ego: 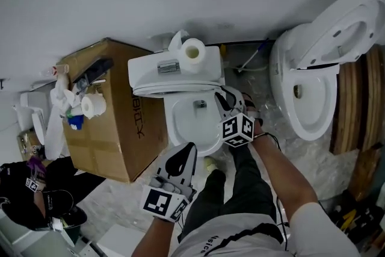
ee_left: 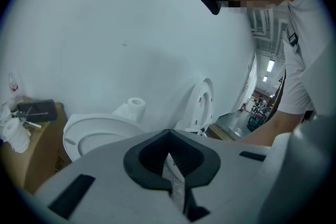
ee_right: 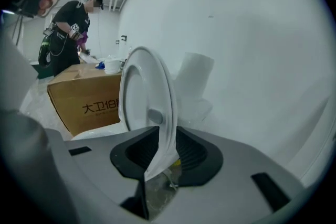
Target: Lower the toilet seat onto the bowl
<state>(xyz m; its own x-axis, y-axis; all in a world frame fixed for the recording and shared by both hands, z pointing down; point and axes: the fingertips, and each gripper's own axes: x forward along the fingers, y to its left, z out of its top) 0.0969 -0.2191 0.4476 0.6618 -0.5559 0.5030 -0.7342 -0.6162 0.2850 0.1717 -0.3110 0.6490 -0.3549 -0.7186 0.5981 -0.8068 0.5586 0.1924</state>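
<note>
A white toilet stands against the wall, its bowl [ego: 191, 124] below the tank [ego: 174, 67]. The seat [ee_right: 149, 107] stands nearly upright, and in the head view it shows edge-on [ego: 174, 91] in front of the tank. My right gripper [ego: 222, 95] is at the bowl's right side. The seat's rim runs between its jaws [ee_right: 157, 136], which stand slightly apart with a gap showing beside the rim. My left gripper [ego: 188, 150] hovers in front of the bowl, above the knee, shut and empty [ee_left: 169, 155]. The toilet [ee_left: 92, 134] lies beyond it.
A toilet paper roll [ego: 193, 52] sits on the tank. A cardboard box [ego: 114, 129] with paper rolls on top stands left of the toilet. A second toilet [ego: 313, 93] with its seat raised [ego: 346, 24] stands right, before wooden boards [ego: 356, 105]. Another person [ego: 36, 198] crouches at far left.
</note>
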